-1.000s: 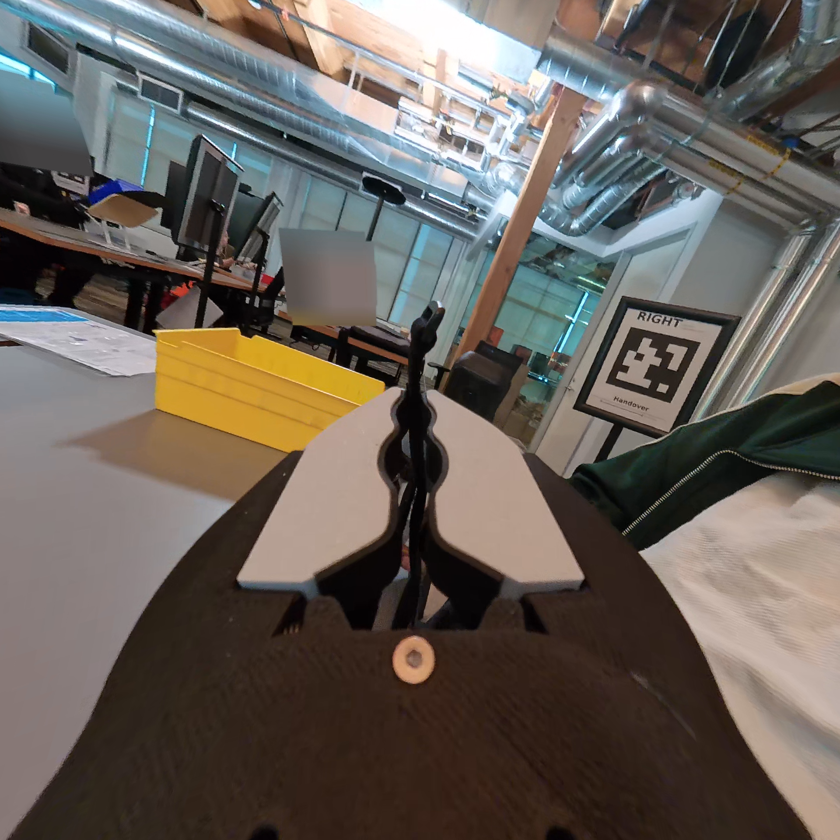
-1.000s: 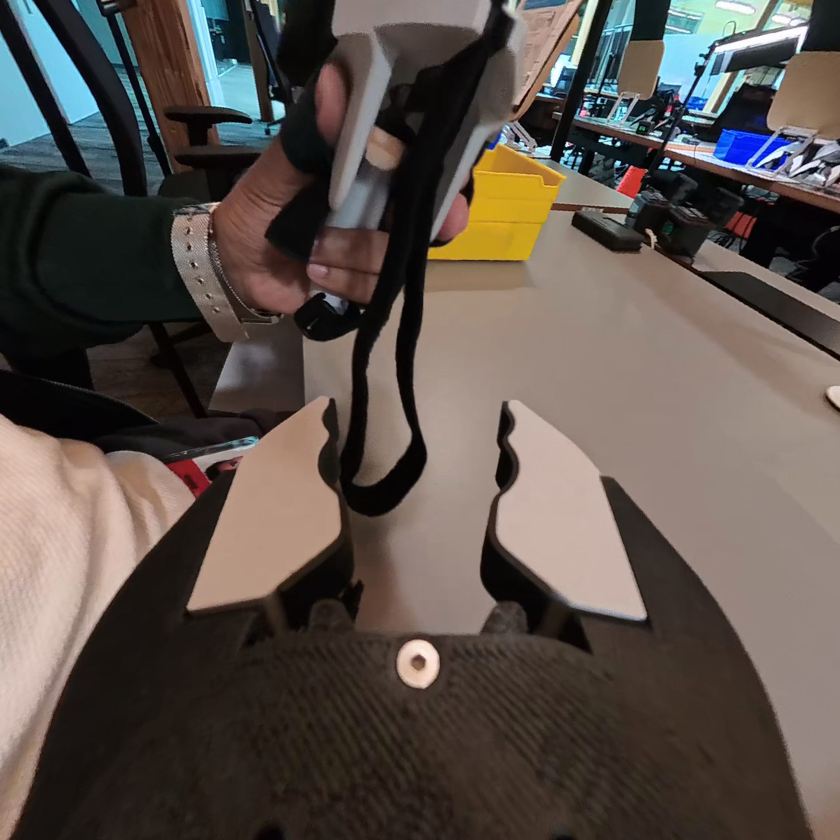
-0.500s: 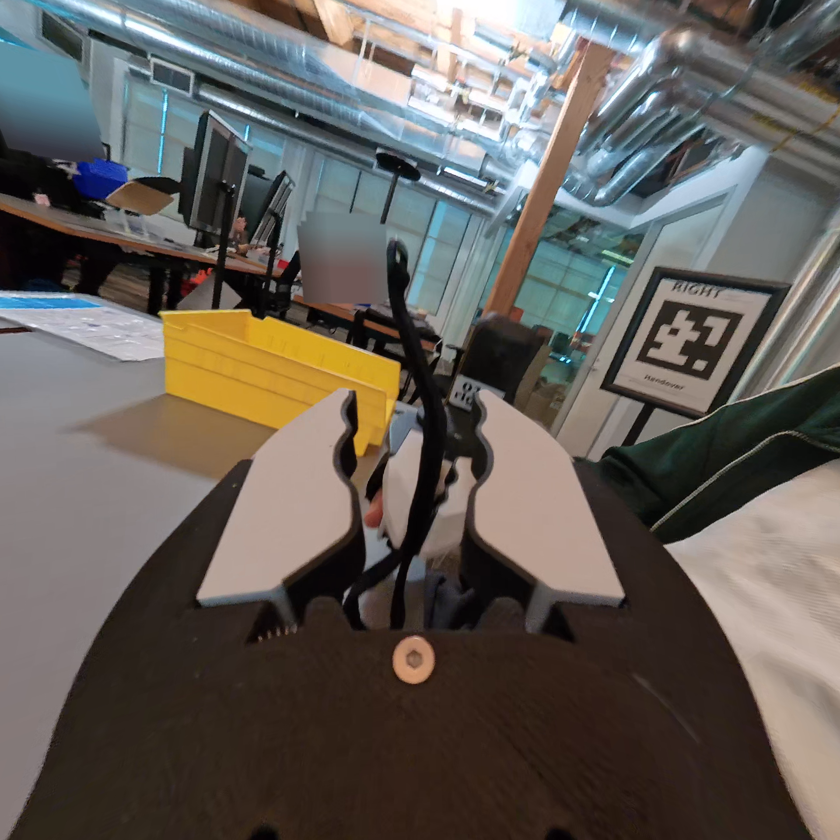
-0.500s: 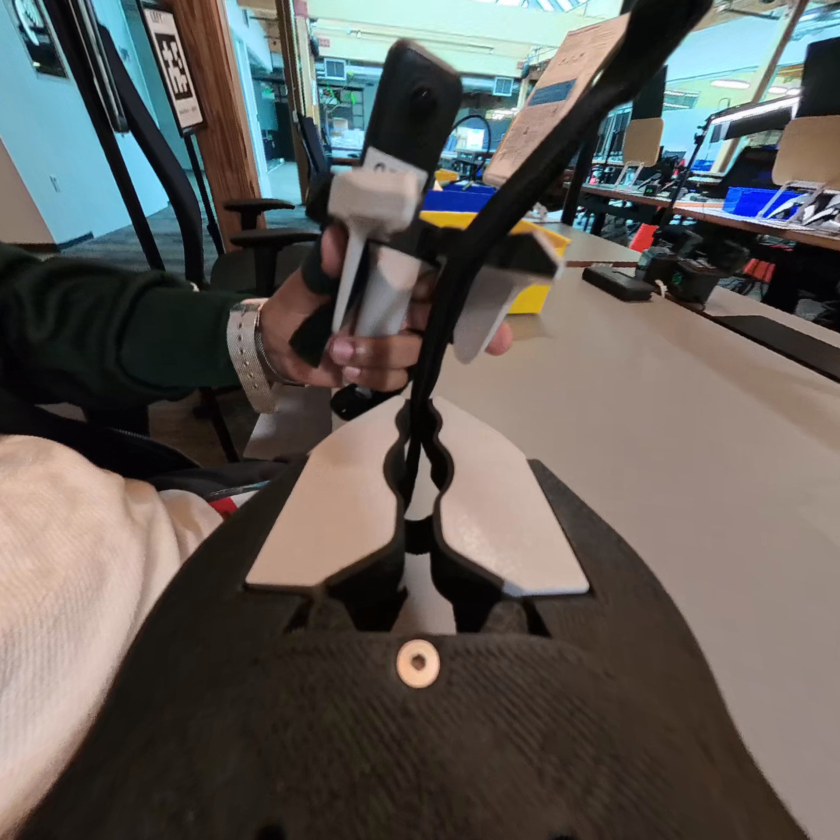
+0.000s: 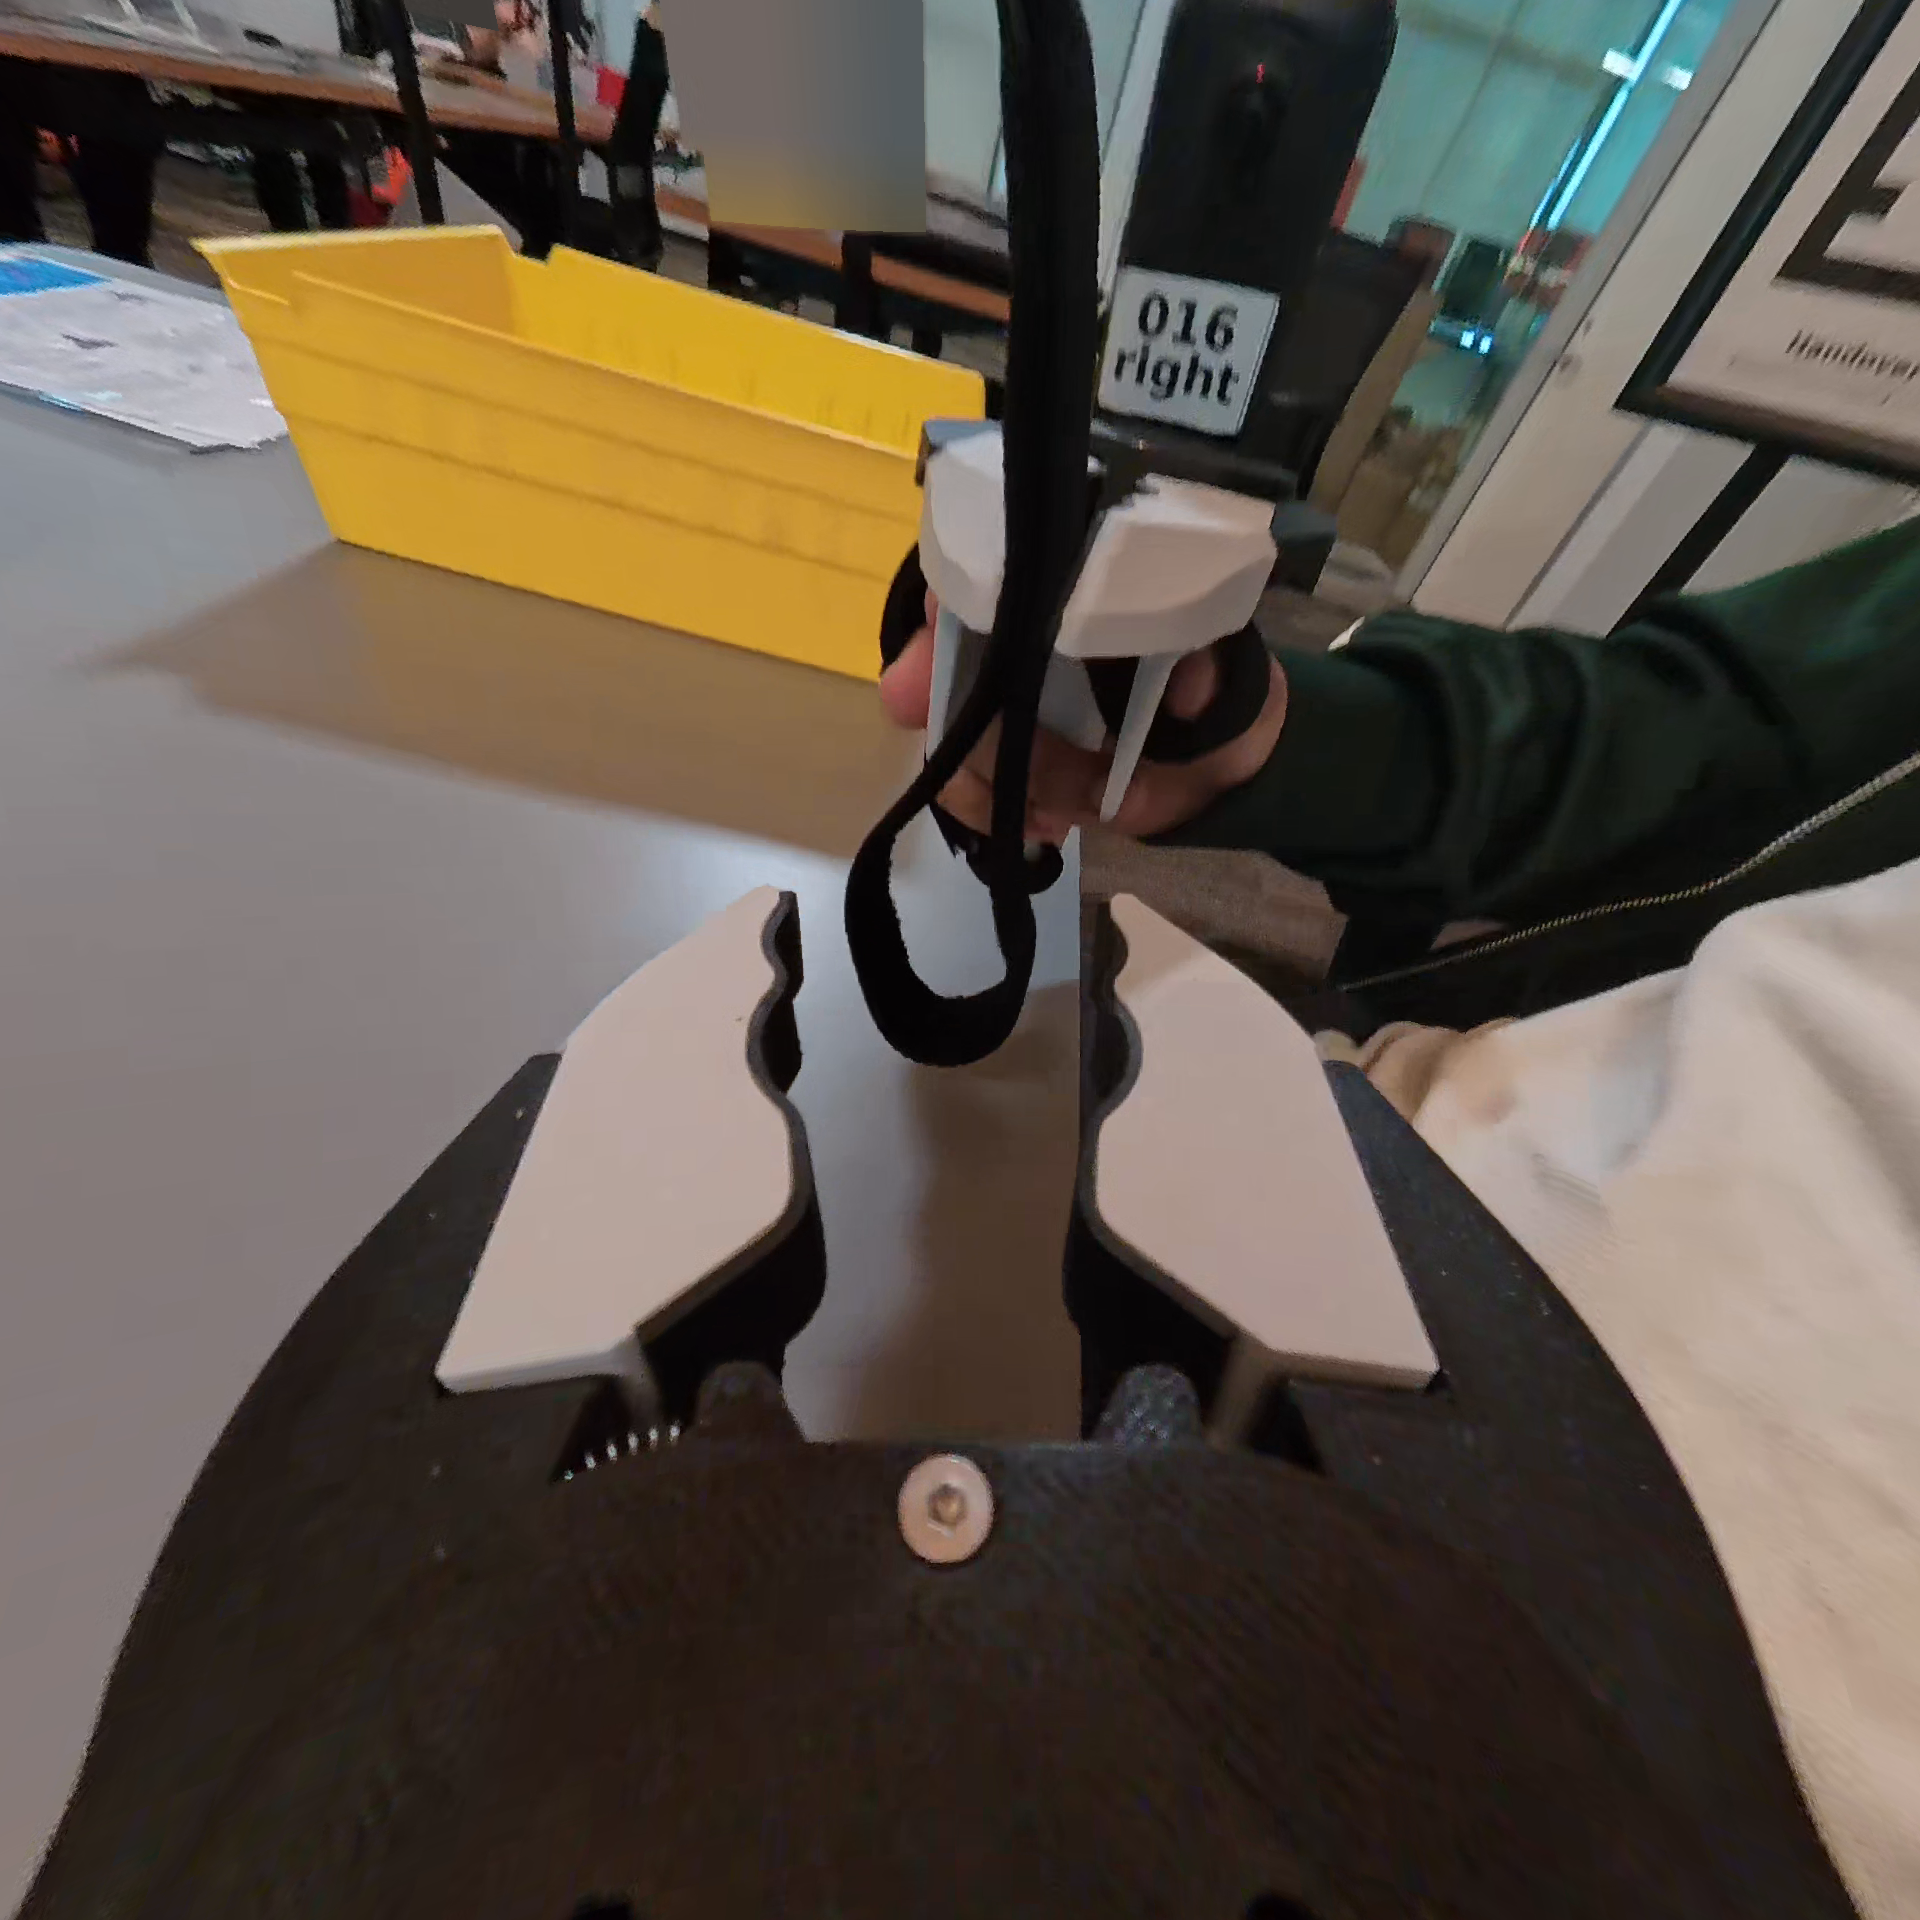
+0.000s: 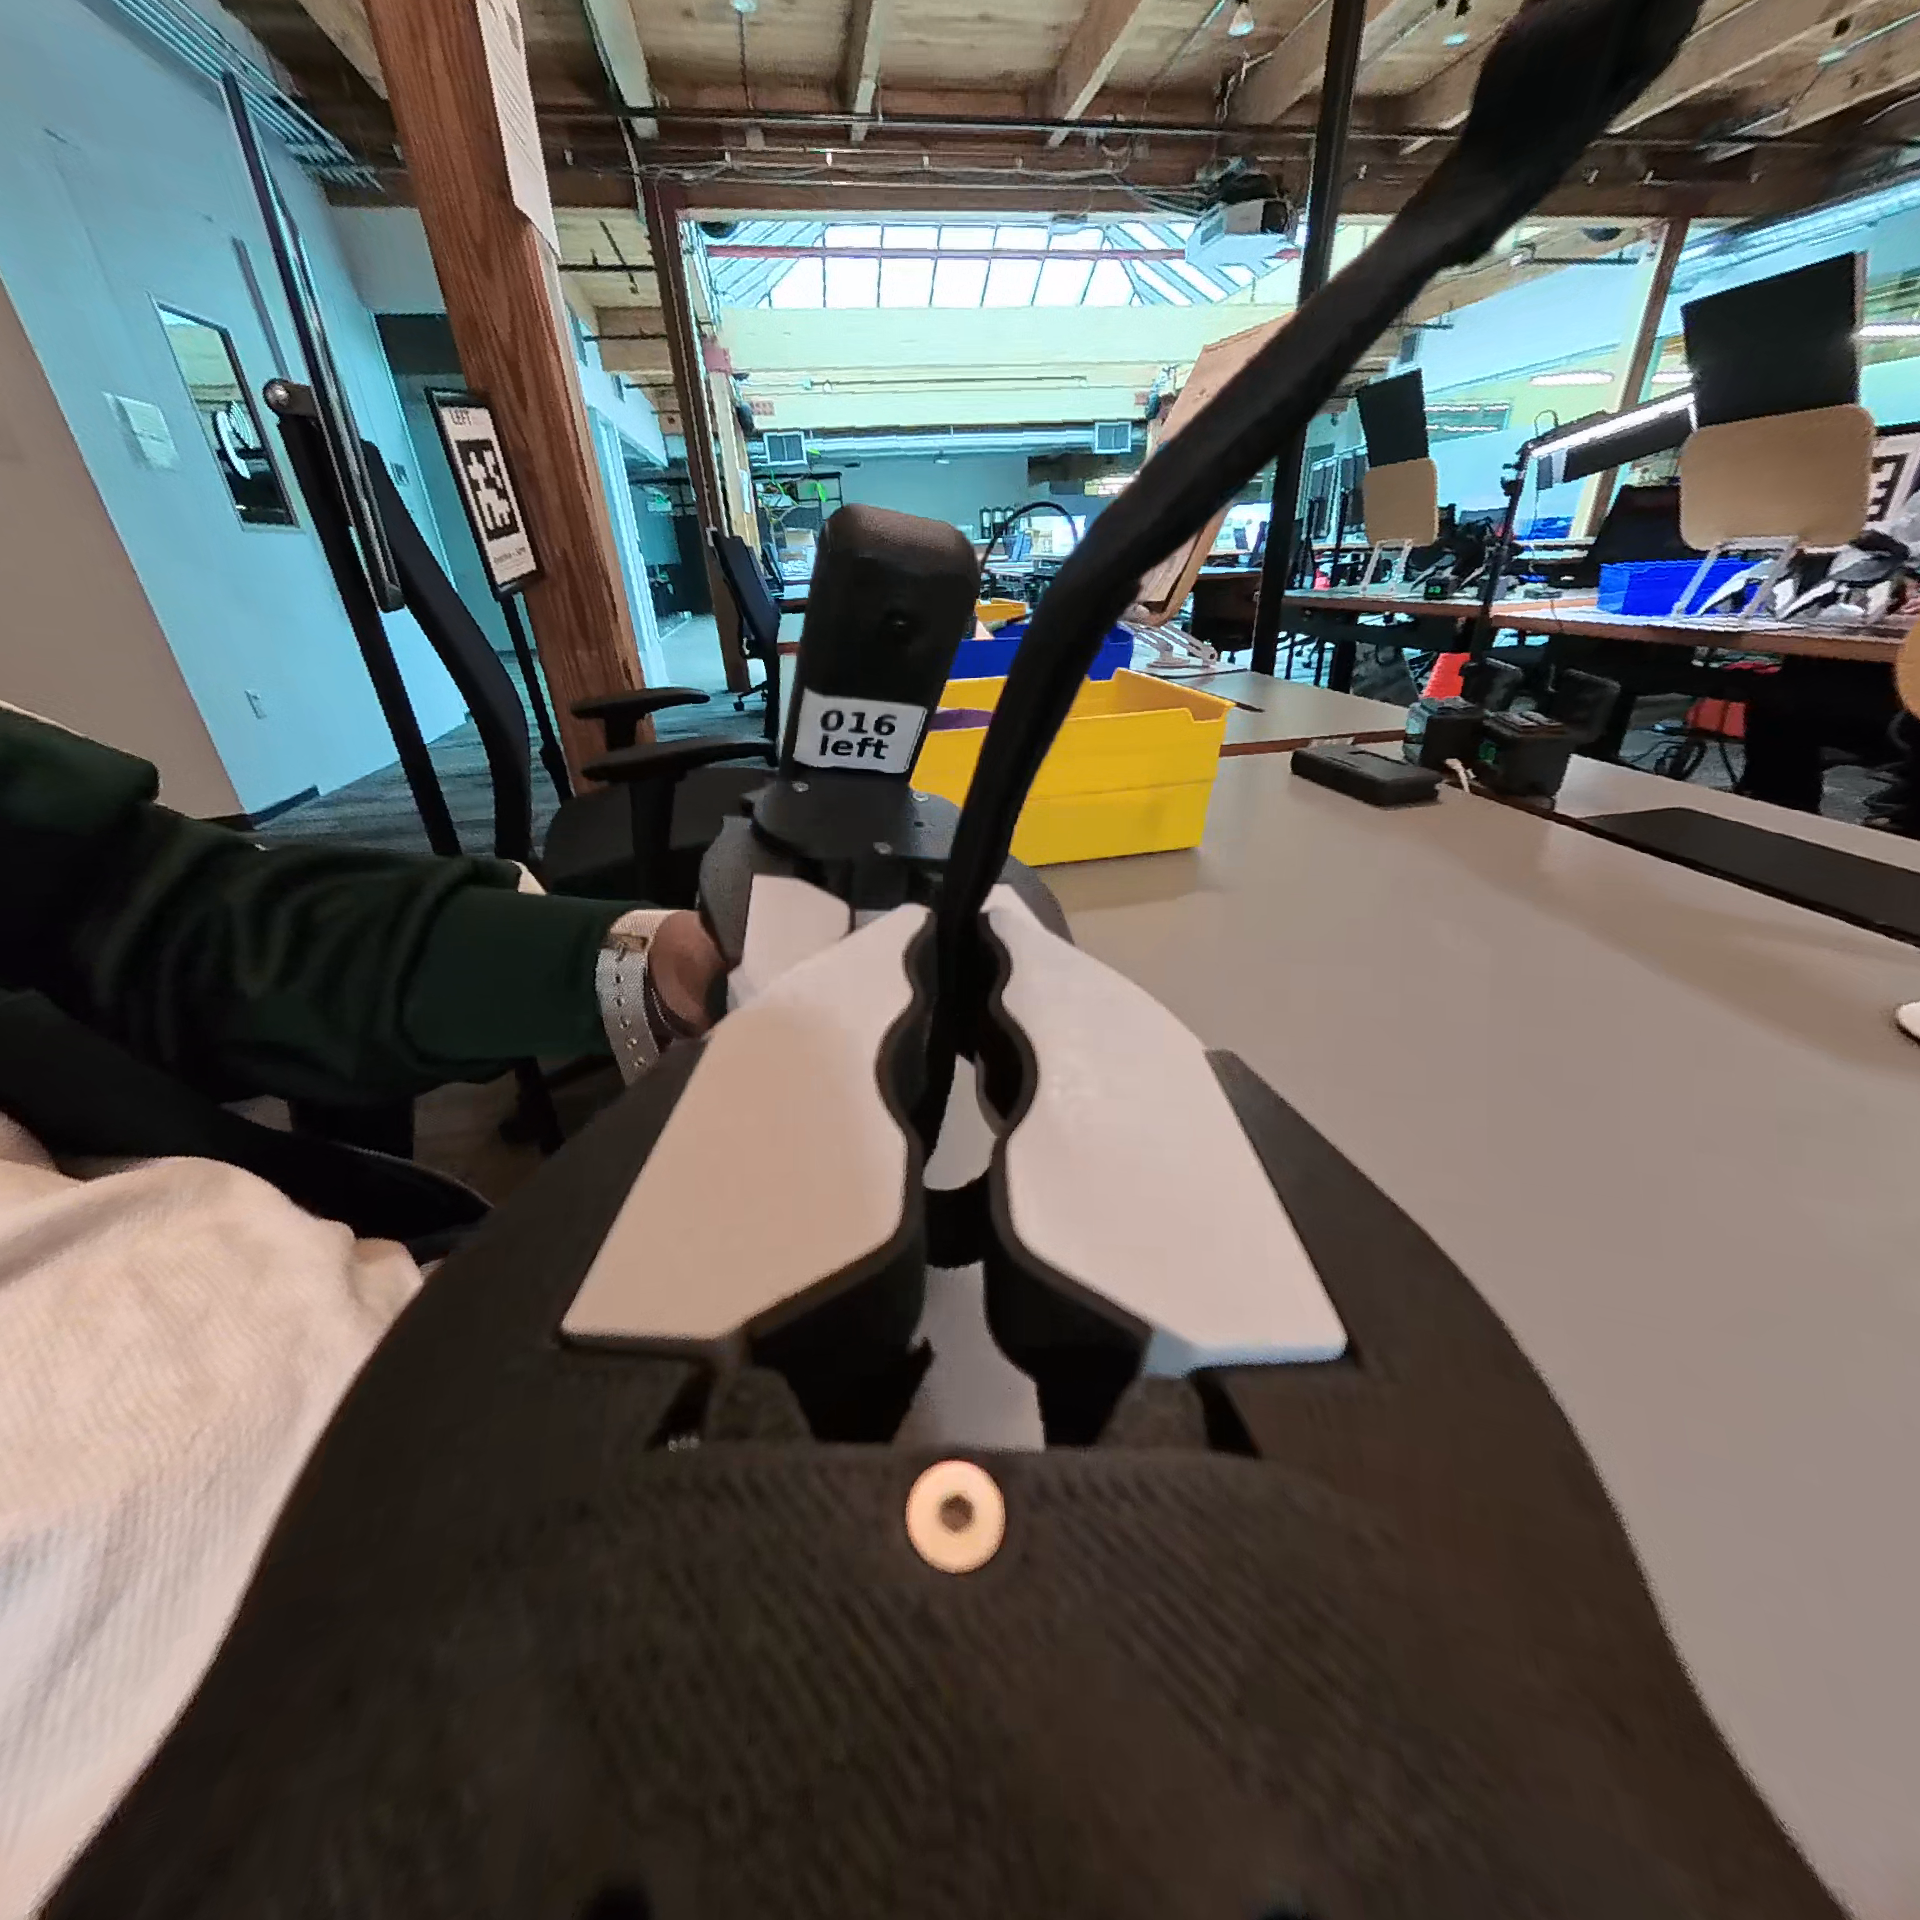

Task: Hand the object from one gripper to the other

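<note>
The right tongs (image 6: 961,997) are clamped on the black strap (image 6: 1049,665), which rises beyond their tips. The left tongs (image 5: 940,935) stand apart, the strap's loop (image 5: 935,997) hanging free between their tips over the counter (image 5: 364,883).

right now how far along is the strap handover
Done, as far as the views show: the right gripper is clamped on the black strap. The left gripper is open, the strap's loop hanging free between its fingers. Left: only drawing the grippers apart.
</note>
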A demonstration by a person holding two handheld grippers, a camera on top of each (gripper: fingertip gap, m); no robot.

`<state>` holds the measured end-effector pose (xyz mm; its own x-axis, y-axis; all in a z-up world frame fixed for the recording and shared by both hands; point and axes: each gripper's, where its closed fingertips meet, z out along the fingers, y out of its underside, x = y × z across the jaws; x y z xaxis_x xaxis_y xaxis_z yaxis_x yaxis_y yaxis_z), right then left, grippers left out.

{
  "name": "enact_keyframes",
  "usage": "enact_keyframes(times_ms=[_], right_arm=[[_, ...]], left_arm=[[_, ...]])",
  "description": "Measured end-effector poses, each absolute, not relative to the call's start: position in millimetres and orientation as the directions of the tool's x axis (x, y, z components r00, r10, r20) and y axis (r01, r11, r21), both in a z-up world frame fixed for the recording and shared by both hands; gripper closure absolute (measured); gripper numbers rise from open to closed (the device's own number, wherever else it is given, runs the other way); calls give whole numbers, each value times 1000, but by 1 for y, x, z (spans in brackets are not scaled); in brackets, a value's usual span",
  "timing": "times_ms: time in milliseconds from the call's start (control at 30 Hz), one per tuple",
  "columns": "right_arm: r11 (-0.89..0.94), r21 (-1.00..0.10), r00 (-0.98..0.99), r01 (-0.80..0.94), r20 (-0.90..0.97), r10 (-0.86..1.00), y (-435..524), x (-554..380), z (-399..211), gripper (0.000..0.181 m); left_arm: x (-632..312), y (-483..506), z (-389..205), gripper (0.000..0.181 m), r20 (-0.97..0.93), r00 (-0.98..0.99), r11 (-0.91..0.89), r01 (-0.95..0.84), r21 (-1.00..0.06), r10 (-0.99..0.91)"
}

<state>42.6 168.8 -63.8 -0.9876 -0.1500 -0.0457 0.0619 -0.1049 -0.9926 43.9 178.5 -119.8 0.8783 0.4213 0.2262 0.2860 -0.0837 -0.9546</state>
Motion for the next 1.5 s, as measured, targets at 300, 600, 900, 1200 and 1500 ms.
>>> enact_keyframes(times_ms=[300, 600, 900, 1200, 1500], right_arm=[[-124, -988, -989, 96, -80, -127, 175, 40, -61, 158], [-147, -960, -972, 237, -233, -42, 176, 18, -63, 108], [-99, -991, -959, -93, 62, 277, 196, -23, -56, 111], [203, -837, -807, -508, 545, 229, 165, 1, -88, 109], [173, -806, -789, -566, 591, 171, 155, 22, -88, 127]], left_arm=[[57, 192, -126, 176, 252, 908, -150, 316, -937, 335], [63, 187, -104, 177, 325, 897, 0, 341, -940, 301], [74, 187, -94, 177, 383, 898, 31, 386, -922, 217], [85, 190, -90, 176, 441, 889, 54, 438, -897, 120], [95, 182, -67, 176, 495, 868, 168, 493, -854, -33]])
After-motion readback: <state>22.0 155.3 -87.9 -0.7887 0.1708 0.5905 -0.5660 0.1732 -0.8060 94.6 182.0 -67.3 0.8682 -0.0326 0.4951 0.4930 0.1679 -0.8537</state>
